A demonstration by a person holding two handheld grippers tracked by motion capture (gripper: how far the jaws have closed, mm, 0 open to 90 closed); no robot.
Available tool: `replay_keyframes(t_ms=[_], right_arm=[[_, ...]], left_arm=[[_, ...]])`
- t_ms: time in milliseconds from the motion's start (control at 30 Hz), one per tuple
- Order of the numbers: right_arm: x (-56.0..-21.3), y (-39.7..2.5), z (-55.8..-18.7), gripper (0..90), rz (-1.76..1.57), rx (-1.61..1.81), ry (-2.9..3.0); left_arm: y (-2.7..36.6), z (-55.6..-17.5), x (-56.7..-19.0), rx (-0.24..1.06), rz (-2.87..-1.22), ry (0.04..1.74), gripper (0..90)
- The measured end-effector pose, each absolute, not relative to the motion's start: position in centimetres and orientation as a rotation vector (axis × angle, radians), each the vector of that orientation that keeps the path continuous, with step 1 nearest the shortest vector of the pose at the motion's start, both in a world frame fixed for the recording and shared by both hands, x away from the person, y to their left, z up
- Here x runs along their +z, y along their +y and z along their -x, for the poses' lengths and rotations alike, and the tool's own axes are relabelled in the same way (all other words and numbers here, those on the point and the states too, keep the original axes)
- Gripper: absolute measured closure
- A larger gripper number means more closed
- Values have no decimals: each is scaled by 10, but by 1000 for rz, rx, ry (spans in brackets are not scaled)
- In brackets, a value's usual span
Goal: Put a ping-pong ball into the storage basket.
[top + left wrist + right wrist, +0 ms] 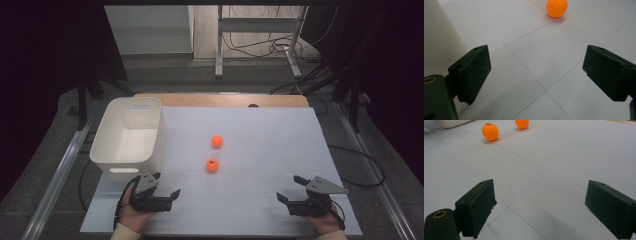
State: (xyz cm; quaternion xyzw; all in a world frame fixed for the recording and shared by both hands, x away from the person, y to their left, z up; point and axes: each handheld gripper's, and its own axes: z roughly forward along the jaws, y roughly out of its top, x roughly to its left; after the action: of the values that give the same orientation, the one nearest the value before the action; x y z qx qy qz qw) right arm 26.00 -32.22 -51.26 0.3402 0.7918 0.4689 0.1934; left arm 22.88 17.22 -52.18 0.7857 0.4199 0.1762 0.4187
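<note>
- The flat white-sheeted surface (260,145) lies bare between the left claw (166,186) and the right claw (292,189), so either could cross the near strip unhindered.
- The tall white plastic bin (131,137) stands at the left edge, just beyond the left claw; its near wall blocks any straight push forward on that side.
- The nearer small orange ball (212,165) sits ahead and to the right of the left claw, with open sheet all around it.
- The farther small orange ball (217,141) lies just behind the first, apart from it and well clear of the bin.
- Right of both balls the sheet runs bare to its far edge.
</note>
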Motion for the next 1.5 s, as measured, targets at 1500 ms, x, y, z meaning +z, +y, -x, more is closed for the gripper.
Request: replay_keyframes(t_ms=[1500], right_arm=[[-515,-320,-267,112,-921,1326,2276]], left_arm=[[158,-231,-508,442,-1957,1042,89]])
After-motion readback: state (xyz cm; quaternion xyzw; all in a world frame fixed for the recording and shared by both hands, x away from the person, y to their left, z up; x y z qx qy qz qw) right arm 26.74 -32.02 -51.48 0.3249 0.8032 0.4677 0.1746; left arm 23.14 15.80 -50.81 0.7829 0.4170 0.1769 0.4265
